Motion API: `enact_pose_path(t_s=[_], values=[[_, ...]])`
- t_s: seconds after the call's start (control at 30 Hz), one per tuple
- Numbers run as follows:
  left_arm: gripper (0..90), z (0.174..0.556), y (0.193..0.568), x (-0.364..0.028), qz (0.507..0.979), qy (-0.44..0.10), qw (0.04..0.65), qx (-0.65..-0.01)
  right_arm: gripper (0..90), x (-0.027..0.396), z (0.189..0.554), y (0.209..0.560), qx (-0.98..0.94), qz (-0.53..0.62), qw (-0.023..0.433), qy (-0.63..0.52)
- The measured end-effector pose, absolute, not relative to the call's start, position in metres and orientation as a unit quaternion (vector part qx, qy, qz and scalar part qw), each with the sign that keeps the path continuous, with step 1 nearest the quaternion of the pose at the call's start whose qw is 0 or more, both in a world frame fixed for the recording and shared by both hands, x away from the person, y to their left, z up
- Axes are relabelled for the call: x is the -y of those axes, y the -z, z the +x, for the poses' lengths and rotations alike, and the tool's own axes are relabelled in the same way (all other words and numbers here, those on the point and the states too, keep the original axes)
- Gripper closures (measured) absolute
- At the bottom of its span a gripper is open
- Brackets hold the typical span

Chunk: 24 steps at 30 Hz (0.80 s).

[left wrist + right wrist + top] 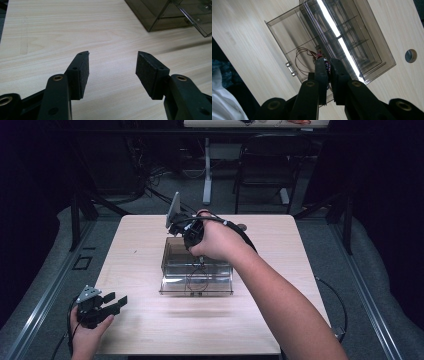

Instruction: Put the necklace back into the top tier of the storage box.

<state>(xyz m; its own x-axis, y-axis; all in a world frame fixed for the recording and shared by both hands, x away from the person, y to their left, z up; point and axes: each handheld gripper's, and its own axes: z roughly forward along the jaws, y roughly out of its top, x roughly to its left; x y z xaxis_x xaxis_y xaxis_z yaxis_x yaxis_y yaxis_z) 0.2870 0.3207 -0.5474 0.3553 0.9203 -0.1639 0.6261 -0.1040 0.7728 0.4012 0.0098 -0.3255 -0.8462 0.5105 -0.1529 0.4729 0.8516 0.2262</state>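
Note:
A smoky clear plastic box (172, 257) stands mid-table with its drawer (197, 284) pulled out toward the front edge. My right gripper (199, 256) hangs above the drawer and points down. In the right gripper view its jaws are shut on a small red-and-blue part (327, 66), whose thin brown wire loop (303, 58) dangles into the open drawer (287, 37). My left gripper (116, 302) rests at the table's front left, well away from the box. Its jaws stand open over bare wood (112, 72), and the black pads (146, 72) hold nothing.
The drawer has a small metal handle (290, 68) on its front. A round hole (242, 226) sits in the tabletop behind the box. Beyond the table's far edge stand a desk leg (207, 170) and a dark chair (265, 165).

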Motion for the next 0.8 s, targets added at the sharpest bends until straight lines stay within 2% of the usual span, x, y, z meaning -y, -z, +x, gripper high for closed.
enact_pose_path(t_s=[0.47, 0.8], values=[[44.6, 0.288, 0.548, -0.32, 0.719, -0.186, 0.4, -0.537, 84.8, -0.015, 0.402, 0.348, -0.956, 0.256, 0.098, -0.1], [44.6, 0.288, 0.548, -0.32, 0.719, -0.185, 0.4, -0.536, 84.8, -0.03, 0.396, 0.352, -0.962, 0.239, 0.091, -0.1]])
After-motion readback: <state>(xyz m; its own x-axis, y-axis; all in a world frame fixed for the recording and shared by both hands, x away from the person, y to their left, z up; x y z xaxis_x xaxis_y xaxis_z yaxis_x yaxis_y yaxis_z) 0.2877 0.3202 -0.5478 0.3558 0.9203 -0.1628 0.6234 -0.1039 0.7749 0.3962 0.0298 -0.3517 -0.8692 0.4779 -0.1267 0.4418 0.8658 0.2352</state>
